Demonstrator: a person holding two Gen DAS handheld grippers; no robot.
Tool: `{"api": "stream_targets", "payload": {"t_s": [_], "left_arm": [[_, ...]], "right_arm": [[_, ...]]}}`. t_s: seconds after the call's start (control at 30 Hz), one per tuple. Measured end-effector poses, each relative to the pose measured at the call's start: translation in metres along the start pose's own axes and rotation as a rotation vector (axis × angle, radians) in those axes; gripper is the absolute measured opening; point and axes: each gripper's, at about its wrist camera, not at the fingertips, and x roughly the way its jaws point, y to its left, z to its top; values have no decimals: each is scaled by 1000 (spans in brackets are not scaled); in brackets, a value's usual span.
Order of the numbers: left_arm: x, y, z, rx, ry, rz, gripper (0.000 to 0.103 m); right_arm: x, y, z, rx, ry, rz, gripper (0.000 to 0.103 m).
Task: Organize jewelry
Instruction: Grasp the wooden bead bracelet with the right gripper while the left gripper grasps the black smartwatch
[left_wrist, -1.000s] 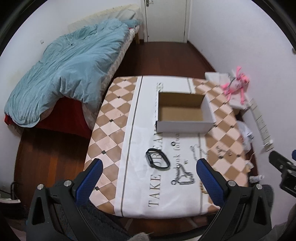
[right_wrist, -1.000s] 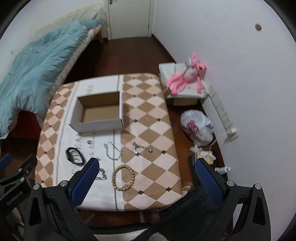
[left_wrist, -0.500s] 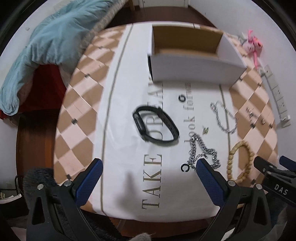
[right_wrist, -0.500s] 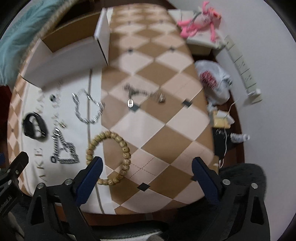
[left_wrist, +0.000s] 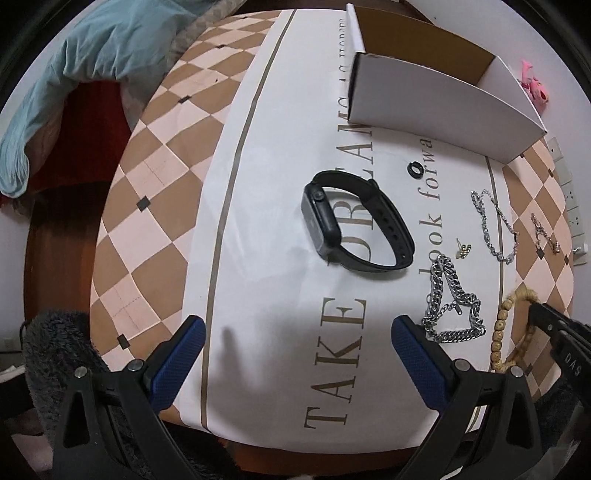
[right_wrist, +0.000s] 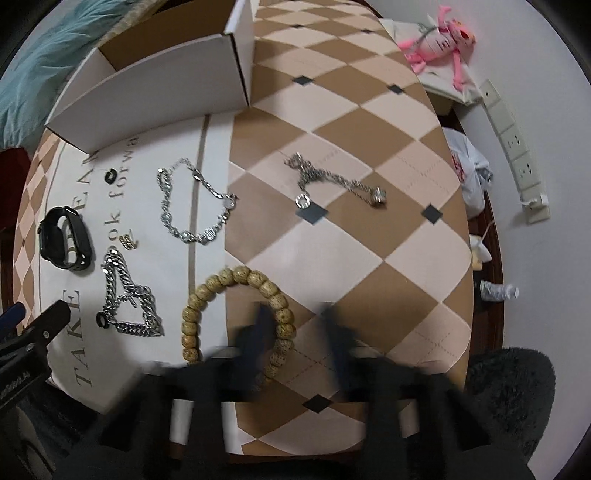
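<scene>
A black watch (left_wrist: 354, 225) lies on the white strip of the tablecloth, ahead of my open, empty left gripper (left_wrist: 297, 336). A heavy silver chain (left_wrist: 452, 304) lies by the left gripper's right finger. In the right wrist view a wooden bead bracelet (right_wrist: 236, 314) lies at my right gripper (right_wrist: 295, 325), which is motion-blurred and open, its left finger over the bracelet's right side. A thin silver bracelet (right_wrist: 192, 203), a silver necklace (right_wrist: 332, 182), a small black ring (right_wrist: 110, 175) and a small earring (right_wrist: 127, 242) lie further out. An open white cardboard box (right_wrist: 155, 85) stands behind them.
The table has a brown and cream checked cloth (right_wrist: 369, 240). A bed with a blue duvet (left_wrist: 96, 55) is to the left. A pink plush toy (right_wrist: 439, 40), a wall power strip (right_wrist: 515, 147) and a white plastic bag (right_wrist: 467, 173) are on the right.
Both grippers have dropped closer to the table. The right gripper's fingers have narrowed and now sit over the bead bracelet. The watch looms larger in the left view.
</scene>
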Motion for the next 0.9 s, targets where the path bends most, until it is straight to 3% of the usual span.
{"api": "stream_targets", "payload": {"t_s": [0.4, 0.67, 0.77, 0.9], "left_arm": [[-17, 8, 40, -33, -53, -101, 95], [6, -8, 49, 5, 22, -76, 23], [8, -5, 47, 9, 13, -75, 11], [3, -2, 39, 40, -20, -81, 10]], "right_arm": [[-10, -33, 27, 114, -25, 20, 9], [-1, -21, 41, 80, -7, 12, 9], [-2, -15, 42, 62, -11, 15, 9], [-8, -13, 40, 51, -29, 39, 9]]}}
